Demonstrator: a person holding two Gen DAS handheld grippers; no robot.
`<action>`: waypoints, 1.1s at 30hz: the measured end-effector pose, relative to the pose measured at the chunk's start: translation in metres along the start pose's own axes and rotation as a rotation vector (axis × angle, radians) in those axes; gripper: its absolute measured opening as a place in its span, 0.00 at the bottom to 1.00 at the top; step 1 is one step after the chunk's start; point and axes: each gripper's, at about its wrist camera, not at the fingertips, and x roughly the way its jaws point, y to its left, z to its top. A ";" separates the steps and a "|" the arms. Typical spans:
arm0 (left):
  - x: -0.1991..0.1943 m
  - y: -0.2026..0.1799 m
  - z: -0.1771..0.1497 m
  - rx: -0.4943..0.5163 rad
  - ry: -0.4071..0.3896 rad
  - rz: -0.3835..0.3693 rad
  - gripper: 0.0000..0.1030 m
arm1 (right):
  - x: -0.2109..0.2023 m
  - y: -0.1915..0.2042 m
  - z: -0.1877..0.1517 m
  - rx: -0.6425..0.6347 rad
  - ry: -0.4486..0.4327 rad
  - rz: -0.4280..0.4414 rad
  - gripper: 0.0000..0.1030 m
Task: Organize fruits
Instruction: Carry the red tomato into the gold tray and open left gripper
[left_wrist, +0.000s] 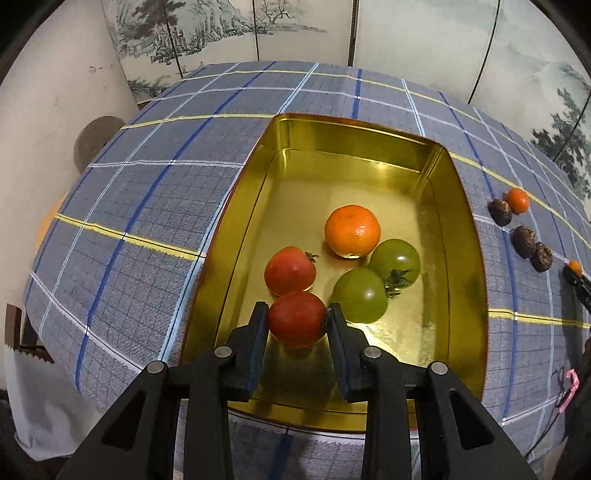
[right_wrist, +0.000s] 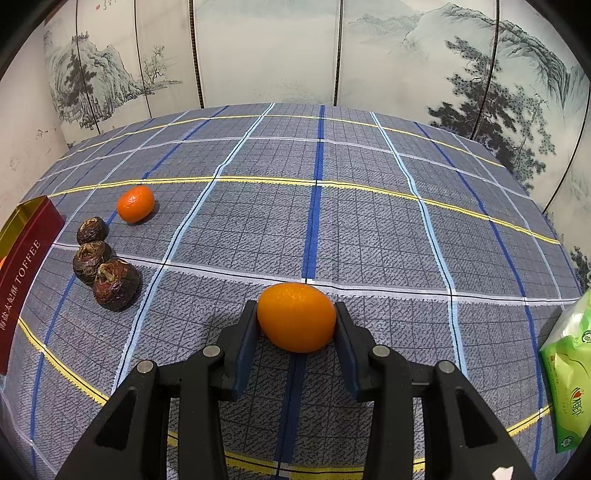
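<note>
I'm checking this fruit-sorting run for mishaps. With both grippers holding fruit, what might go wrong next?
1. The left gripper squeezes a red tomato over the gold tin; it may bruise, or hit the fruit below when released.
2. The right gripper pinches a smooth kumquat that could slip and roll across the tablecloth.

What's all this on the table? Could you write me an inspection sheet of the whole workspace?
Surface: plaid tablecloth.
Job's things: gold tin holds an orange, red tomato, two green tomatoes; loose orange, three dark brown fruits on cloth.
Clutter: green packet.
Grippers: left gripper shut on red tomato over the tin; right gripper shut on small orange fruit.
Cables: nothing seen.
Surroundings: painted folding screen.
</note>
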 end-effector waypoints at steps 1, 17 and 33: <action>0.002 0.001 0.000 0.000 0.001 -0.002 0.32 | 0.000 0.000 0.000 0.000 0.000 0.000 0.36; 0.019 0.003 0.010 0.008 0.010 0.014 0.32 | 0.000 0.001 0.000 -0.001 0.000 -0.001 0.36; 0.033 0.003 0.021 0.020 0.014 0.036 0.32 | 0.000 0.001 0.000 -0.001 0.001 -0.001 0.36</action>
